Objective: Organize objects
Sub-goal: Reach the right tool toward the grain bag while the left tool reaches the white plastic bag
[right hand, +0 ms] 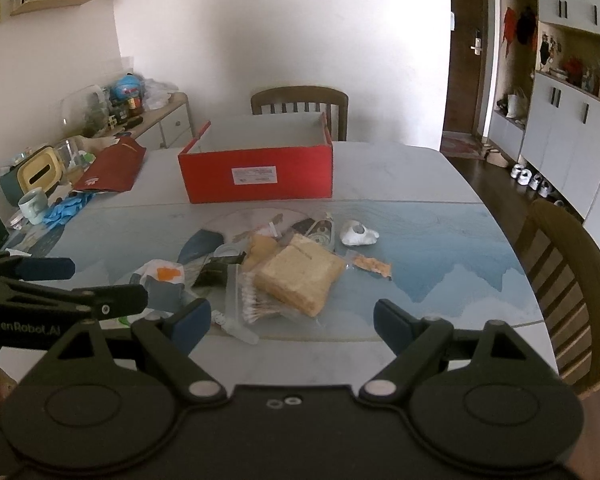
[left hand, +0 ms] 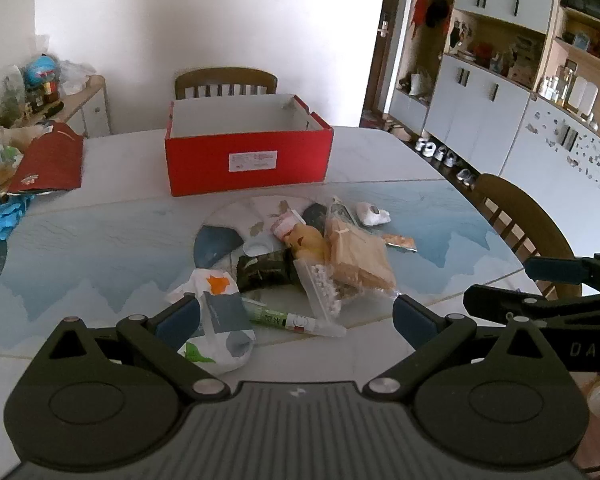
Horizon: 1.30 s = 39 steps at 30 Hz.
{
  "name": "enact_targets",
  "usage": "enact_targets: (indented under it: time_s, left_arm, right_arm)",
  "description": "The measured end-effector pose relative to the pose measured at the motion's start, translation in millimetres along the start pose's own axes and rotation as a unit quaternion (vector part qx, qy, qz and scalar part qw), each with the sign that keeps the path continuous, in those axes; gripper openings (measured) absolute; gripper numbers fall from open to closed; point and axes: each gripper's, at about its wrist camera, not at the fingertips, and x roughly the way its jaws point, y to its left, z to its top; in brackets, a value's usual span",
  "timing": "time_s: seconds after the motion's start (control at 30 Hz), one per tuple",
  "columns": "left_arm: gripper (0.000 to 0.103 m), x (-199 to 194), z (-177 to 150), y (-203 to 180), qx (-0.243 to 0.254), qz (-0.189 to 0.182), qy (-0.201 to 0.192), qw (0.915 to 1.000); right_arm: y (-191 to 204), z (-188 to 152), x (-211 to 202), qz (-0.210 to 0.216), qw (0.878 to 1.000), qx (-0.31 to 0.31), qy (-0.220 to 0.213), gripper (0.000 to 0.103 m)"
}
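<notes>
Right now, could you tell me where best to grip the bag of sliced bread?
Probably grip the bread bag across its near corner, coming from the front: that corner faces the open right claw, while the cotton swab bag crowds its left side.

Both grippers are matte black plastic: left gripper (left hand: 296, 318) has blue pads, right gripper (right hand: 292, 320) too, silver pivot screws, ribbed body.

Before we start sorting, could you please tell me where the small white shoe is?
The small white shoe lies on the table at the pile's far right edge, nearer the camera than the red box and just beyond the orange snack packet.
</notes>
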Motion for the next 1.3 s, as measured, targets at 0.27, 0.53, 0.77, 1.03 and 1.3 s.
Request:
enact_targets:
  time_s: [0.27, 0.53, 0.77, 1.03, 1.3]
  left_arm:
    - [0.103, -2, 3, -2, -0.018, 0.001, -0.006, 0.9998]
    - [0.103, 1, 3, -8, -0.015, 0.02, -0.014, 0.9996]
    - [0.103, 16, 0, 8, -0.014, 0.044, -0.005, 0.9989]
    - [0.103, 67, -6, 39, 0.013, 0.072, 0.036, 0.9966]
    - [0.102, 113, -18, 66, 0.018, 0.062, 0.098, 0.9931]
  right_arm:
    - [-4, 2, -1, 0.014, 1.0, -0.021, -0.007, 0.088]
    - [-15, 2, -1, 0.013, 0.999, -0.043, -0.016, 0.088]
    - [-30, 8, 16, 0.003, 1.0, -0.029, -0.001, 0.088]
    - [-39, 21, 56, -0.022, 0.999, -0.022, 0.02, 0.088]
    - [-25, 41, 104, -0.043, 0.998, -0.029, 0.039, 0.088]
